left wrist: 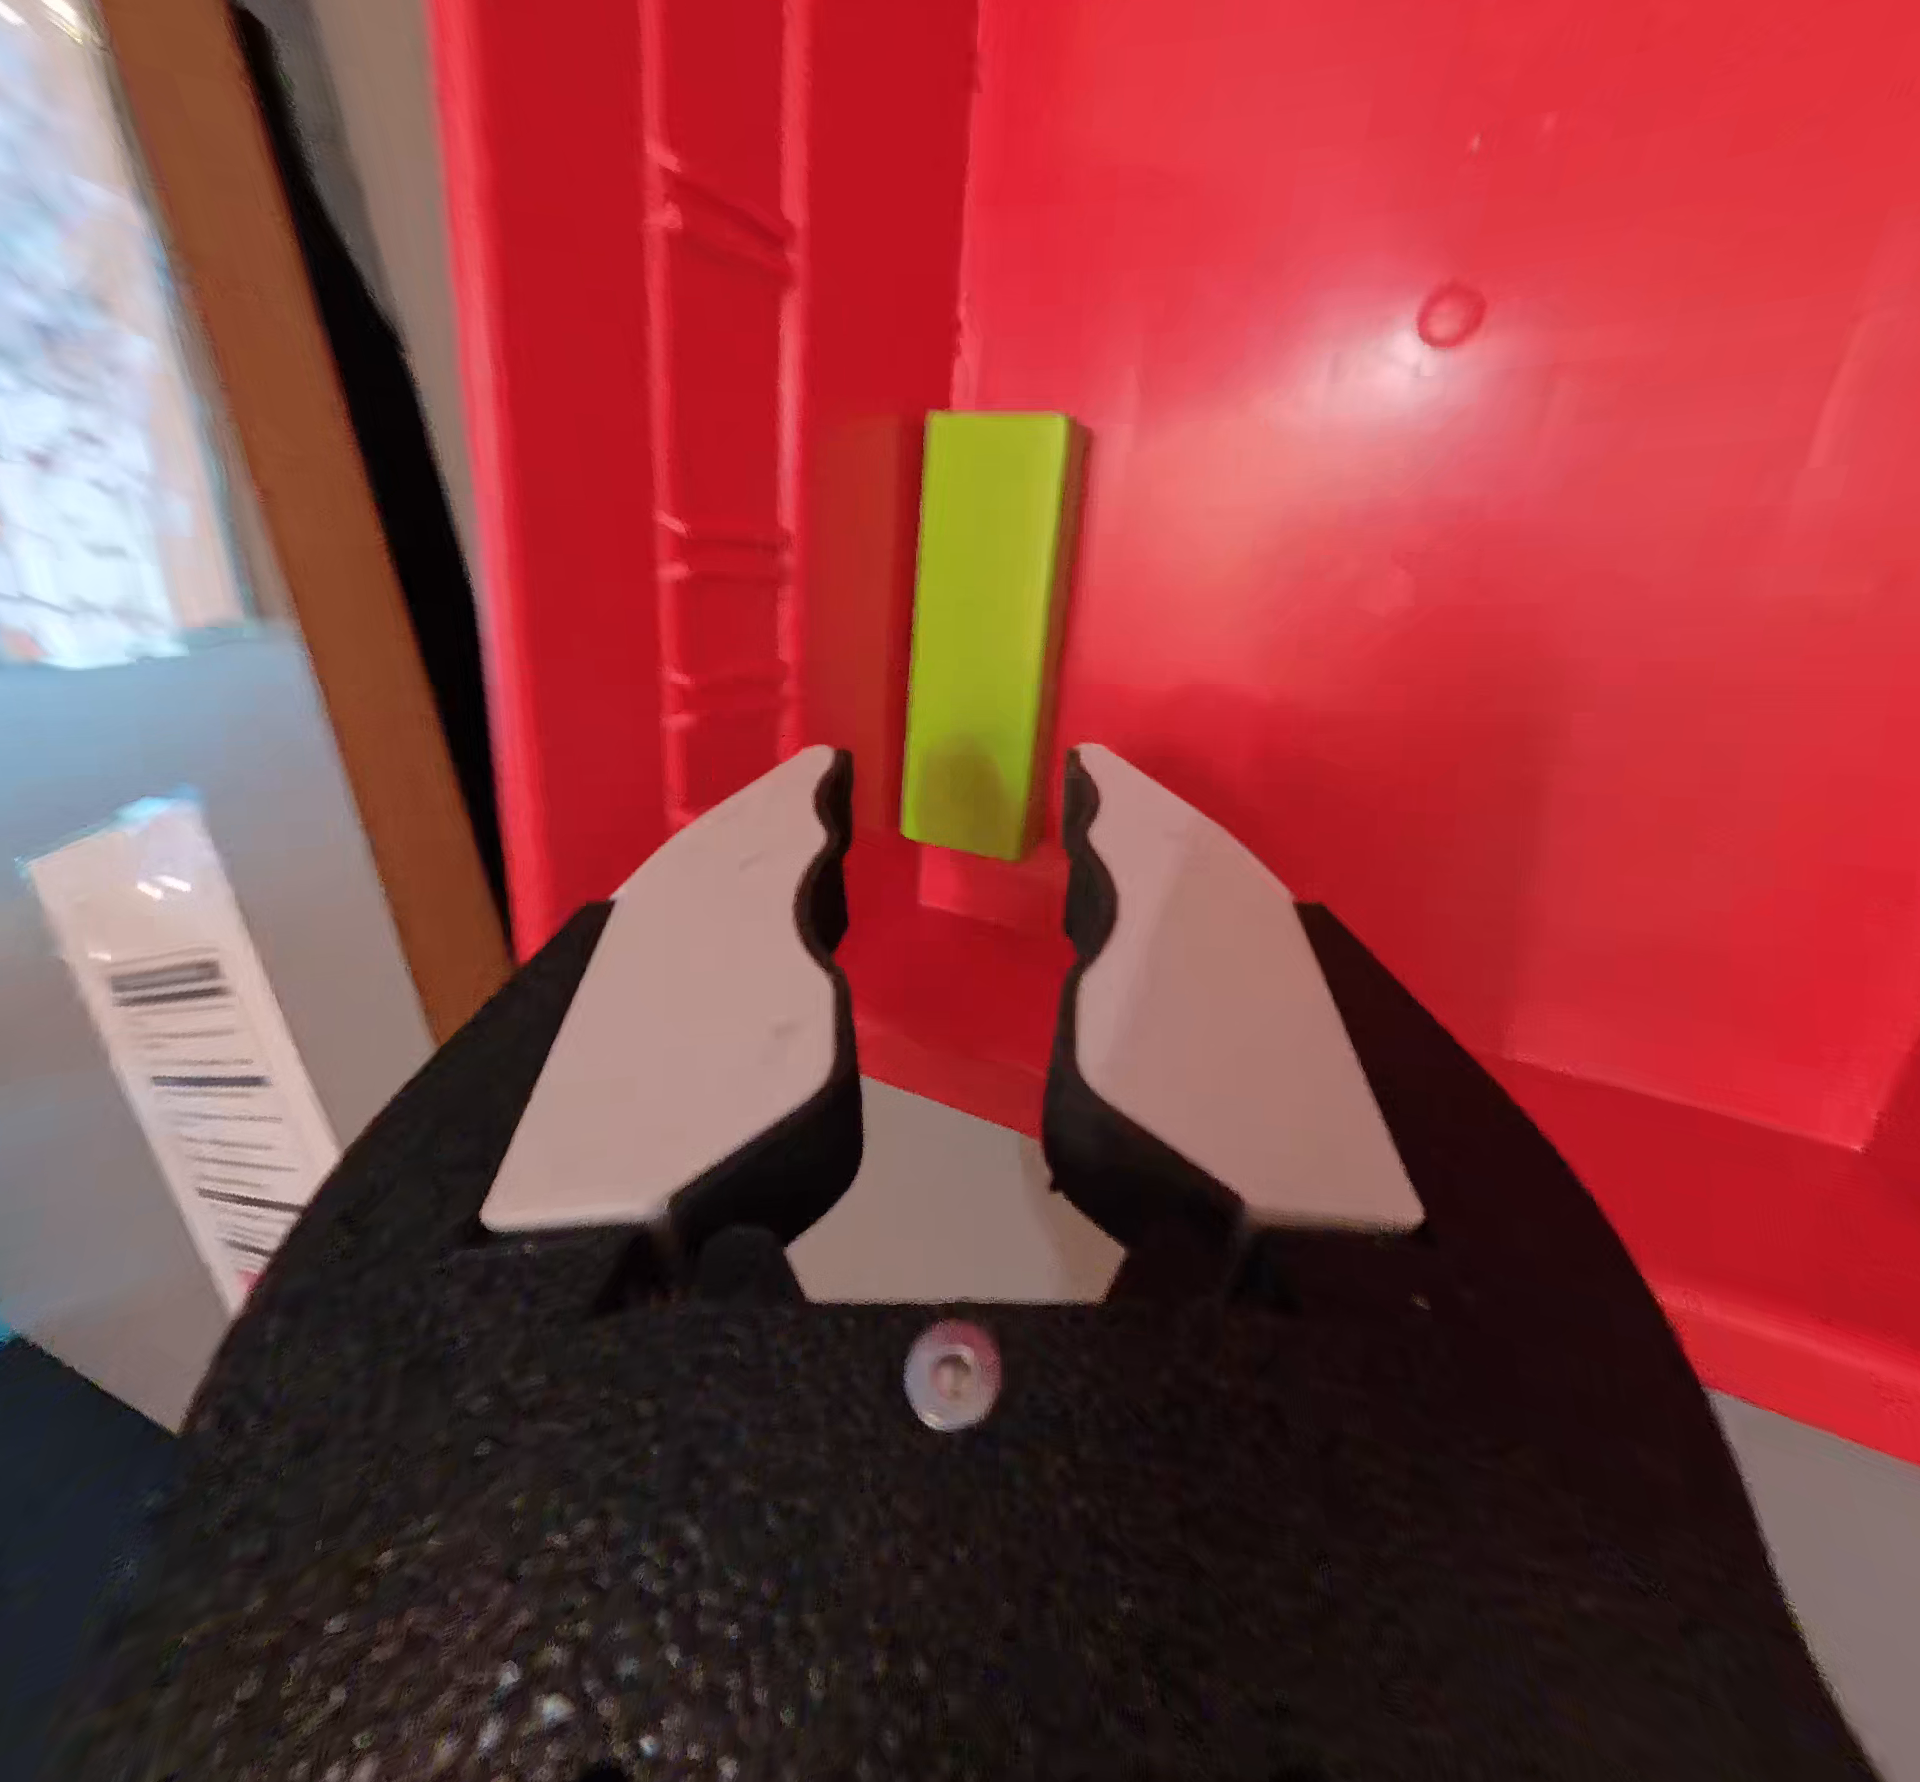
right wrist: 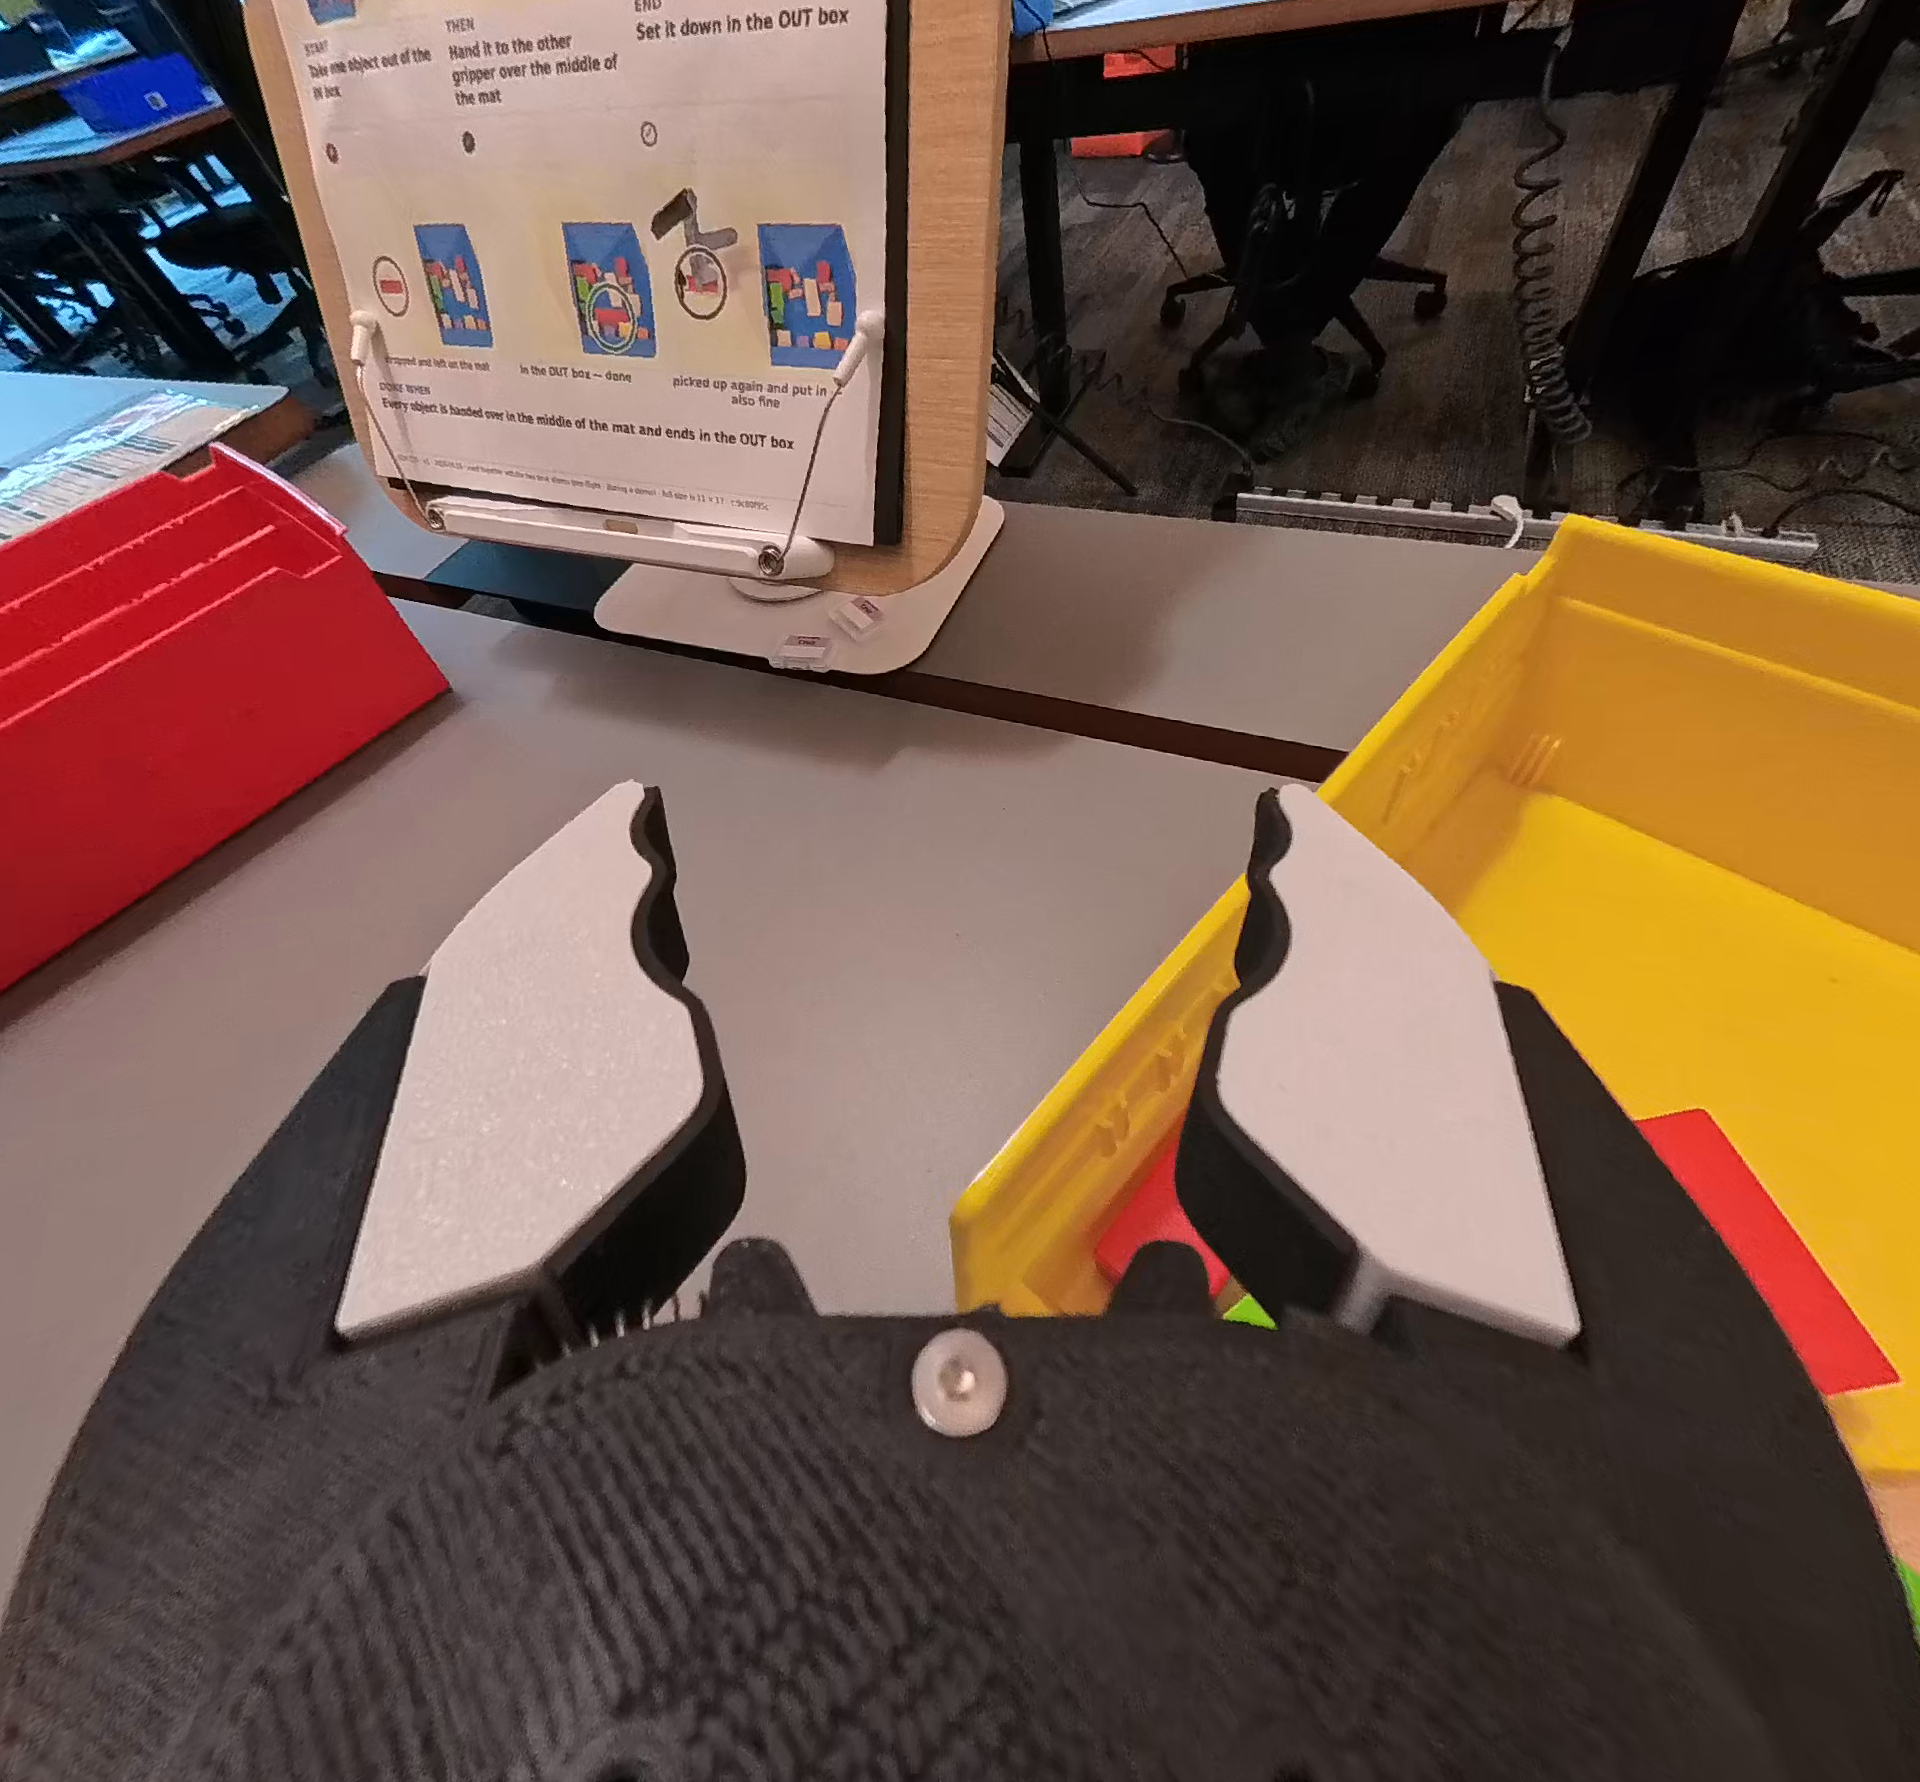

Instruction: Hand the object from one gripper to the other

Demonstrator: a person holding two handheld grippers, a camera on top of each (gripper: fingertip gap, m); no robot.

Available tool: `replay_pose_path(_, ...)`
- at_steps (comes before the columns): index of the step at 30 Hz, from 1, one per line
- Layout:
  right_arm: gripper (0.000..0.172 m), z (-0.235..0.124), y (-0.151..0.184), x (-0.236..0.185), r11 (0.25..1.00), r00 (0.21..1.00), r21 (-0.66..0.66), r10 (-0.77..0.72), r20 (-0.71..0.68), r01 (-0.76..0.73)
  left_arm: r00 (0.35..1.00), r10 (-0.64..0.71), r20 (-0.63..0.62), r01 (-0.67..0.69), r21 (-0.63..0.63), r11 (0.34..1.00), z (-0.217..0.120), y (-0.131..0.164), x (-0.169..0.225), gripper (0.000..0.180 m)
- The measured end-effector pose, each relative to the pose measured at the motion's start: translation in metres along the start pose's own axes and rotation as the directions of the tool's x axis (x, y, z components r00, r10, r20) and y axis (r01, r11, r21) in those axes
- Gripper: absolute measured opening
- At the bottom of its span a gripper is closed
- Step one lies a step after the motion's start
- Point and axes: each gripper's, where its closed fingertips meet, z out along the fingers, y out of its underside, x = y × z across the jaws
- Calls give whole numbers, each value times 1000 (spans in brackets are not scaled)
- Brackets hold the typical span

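A lime green block (left wrist: 987, 631) lies in the corner of the red box (left wrist: 1455, 485), along its ribbed wall. My left gripper (left wrist: 958, 776) is open just short of the block's near end. There is a gap between each pad and the block, so nothing is held. My right gripper (right wrist: 956, 818) is wide open and empty, above the grey table (right wrist: 883, 901) beside the near wall of the yellow box (right wrist: 1662, 901). The red box also shows at the left of the right wrist view (right wrist: 177, 672).
A red block (right wrist: 1766, 1244) and a bit of a green one (right wrist: 1247, 1311) lie in the yellow box. A wooden stand with an instruction sheet (right wrist: 623, 226) stands at the table's far edge. A white package with barcodes (left wrist: 187, 1036) lies left of the red box. The left gripper's tips are roughly 65 cm from the right gripper's.
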Motion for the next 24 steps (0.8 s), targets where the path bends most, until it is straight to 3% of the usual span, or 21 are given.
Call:
replay_pose_path(3, 106, 0, 0, -1, 1000, 1000, -5, -8, 0, 8, 991, -102, -89, 87, -164, 983, 10, 17, 12, 69)
replay_pose_path(6, 106, 1, 0, -2, 1000, 1000, -9, -13, 1, 13, 963, -250, -96, 222, -233, 947, 19, 18, 14, 58)
replay_pose_path(9, 106, 1, 1, -2, 1000, 1000, -12, -15, 3, 15, 914, -389, -111, 345, -287, 894, 20, 17, 15, 60)
replay_pose_path(13, 106, 2, 1, -3, 1000, 1000, -12, -11, 8, 11, 891, -447, -80, 375, -424, 824, 23, 32, 17, 53)
replay_pose_path(15, 106, 3, 3, -3, 1000, 1000, -19, -12, 12, 12, 883, -466, -60, 397, -434, 809, 26, 32, 14, 52)
replay_pose_path(21, 106, 2, 3, -3, 1000, 1000, -20, -12, 15, 12, 846, -526, -87, 449, -417, 791, 30, 19, 20, 72)
replay_pose_path(24, 105, 3, 4, -3, 1000, 1000, -24, -6, 19, 6, 775, -606, -177, 508, -395, 765, 24, 6, 27, 61)
